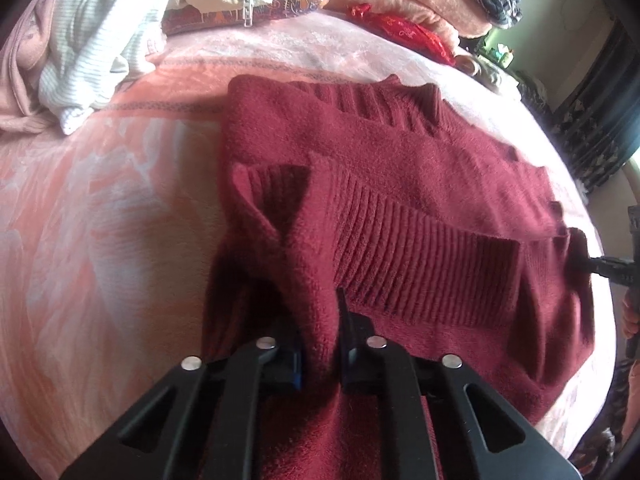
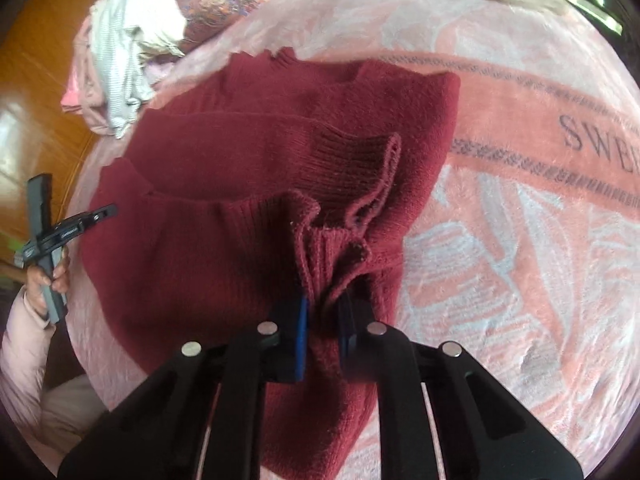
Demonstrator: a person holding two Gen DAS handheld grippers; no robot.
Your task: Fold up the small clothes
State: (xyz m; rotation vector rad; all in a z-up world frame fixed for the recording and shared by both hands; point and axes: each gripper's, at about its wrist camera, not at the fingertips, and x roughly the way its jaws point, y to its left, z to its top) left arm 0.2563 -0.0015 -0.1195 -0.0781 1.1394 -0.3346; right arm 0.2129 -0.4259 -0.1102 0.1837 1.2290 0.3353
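Dark red knit bunches between the pads of the left gripper (image 1: 320, 344), whose jaws are nearly pressed together on a thick fold at the near edge of the dark red fuzzy knitted sweater (image 1: 400, 184). The right gripper (image 2: 324, 332) likewise pinches a gathered ribbed edge of the same sweater, so both tools hold cloth and neither stands spread. The sweater lies partly folded on the pink and white plush blanket (image 1: 100, 208), sleeves laid across its body. The risk, as I judge it, is an uneven lift: if one hand leads, the loose ribbed cuff (image 2: 372, 176) could slide off and undo the fold, or the soft knit could slip from a shallow pinch. A heap of pale striped clothes (image 1: 88, 40) waits at the far edge.
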